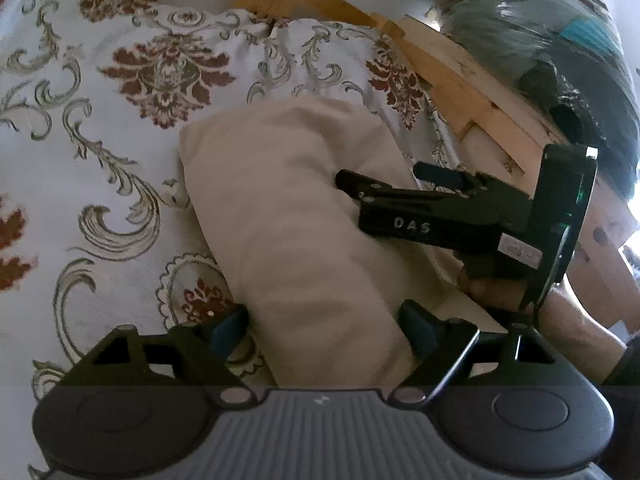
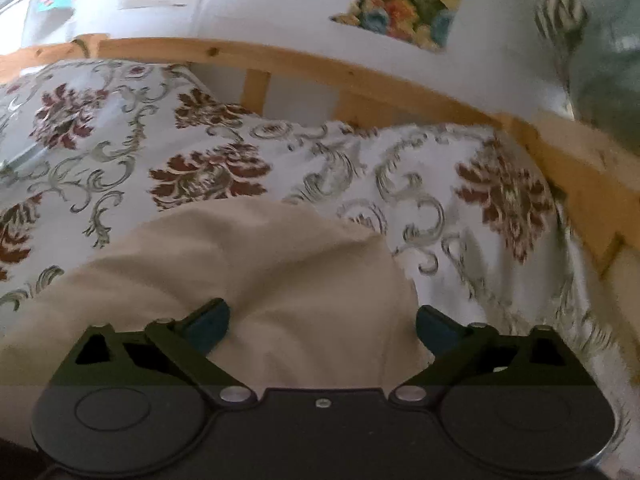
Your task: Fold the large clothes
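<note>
We see a white bedspread with maroon and grey-green floral scrolls (image 2: 208, 160), a pale wooden bed rail (image 2: 360, 76) at its far edge, and colourful floral pictures (image 2: 400, 0) beyond.

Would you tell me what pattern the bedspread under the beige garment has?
White bedspread with maroon floral medallions and grey-green scrolls; clearest in the left wrist view.

A home bedroom: a damask-patterned bedspread (image 2: 200, 152) covers a bed with a pine bed frame (image 2: 360, 76), while floral pictures (image 2: 404, 0) hang on the white wall above that frame.
</note>
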{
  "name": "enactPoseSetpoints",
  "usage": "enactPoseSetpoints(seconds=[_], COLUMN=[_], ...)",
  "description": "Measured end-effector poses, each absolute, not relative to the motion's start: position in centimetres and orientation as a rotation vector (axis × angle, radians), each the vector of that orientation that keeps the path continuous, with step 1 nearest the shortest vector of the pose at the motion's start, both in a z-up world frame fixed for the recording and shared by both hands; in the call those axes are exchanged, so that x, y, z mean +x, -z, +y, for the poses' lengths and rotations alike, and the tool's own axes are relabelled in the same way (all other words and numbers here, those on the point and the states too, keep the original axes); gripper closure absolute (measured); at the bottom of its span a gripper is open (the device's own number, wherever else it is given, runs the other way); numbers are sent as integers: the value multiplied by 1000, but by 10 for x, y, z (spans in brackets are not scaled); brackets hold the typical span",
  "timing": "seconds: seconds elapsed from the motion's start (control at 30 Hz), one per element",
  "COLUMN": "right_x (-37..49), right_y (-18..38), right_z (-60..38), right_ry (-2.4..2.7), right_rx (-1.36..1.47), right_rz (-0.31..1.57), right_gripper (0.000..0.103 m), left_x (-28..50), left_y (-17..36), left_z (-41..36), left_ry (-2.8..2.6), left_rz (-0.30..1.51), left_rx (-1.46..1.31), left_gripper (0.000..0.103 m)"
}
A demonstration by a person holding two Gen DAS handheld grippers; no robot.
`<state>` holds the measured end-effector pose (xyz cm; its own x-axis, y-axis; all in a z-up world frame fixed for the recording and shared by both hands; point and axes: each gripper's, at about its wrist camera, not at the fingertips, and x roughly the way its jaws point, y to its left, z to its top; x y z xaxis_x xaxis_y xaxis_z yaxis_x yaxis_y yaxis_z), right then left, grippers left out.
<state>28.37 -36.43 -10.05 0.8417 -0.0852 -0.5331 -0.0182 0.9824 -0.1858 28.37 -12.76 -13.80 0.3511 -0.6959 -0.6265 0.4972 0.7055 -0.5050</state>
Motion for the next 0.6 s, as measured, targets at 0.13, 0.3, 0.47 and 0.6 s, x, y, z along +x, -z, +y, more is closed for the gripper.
enactPoseSetpoints(seconds=[0.13, 0.3, 0.47, 0.6], right_x=[275, 239, 182, 160], right_y=[91, 50, 19, 26], right_z=[-374, -376, -379, -397], right_ry=[25, 48, 172, 219], right_rx=[-106, -118, -76, 69], right_rz=[562, 597, 653, 732], right_gripper=[4, 1, 1, 1], left_x=[285, 288, 287, 279], left_y=[139, 138, 130, 121], left_z=[-125, -121, -119, -115], left_ry=[794, 797, 781, 790], left_rz=[947, 963, 978, 966], left_rx=[-266, -289, -295, -294], left_gripper=[16, 16, 17, 17])
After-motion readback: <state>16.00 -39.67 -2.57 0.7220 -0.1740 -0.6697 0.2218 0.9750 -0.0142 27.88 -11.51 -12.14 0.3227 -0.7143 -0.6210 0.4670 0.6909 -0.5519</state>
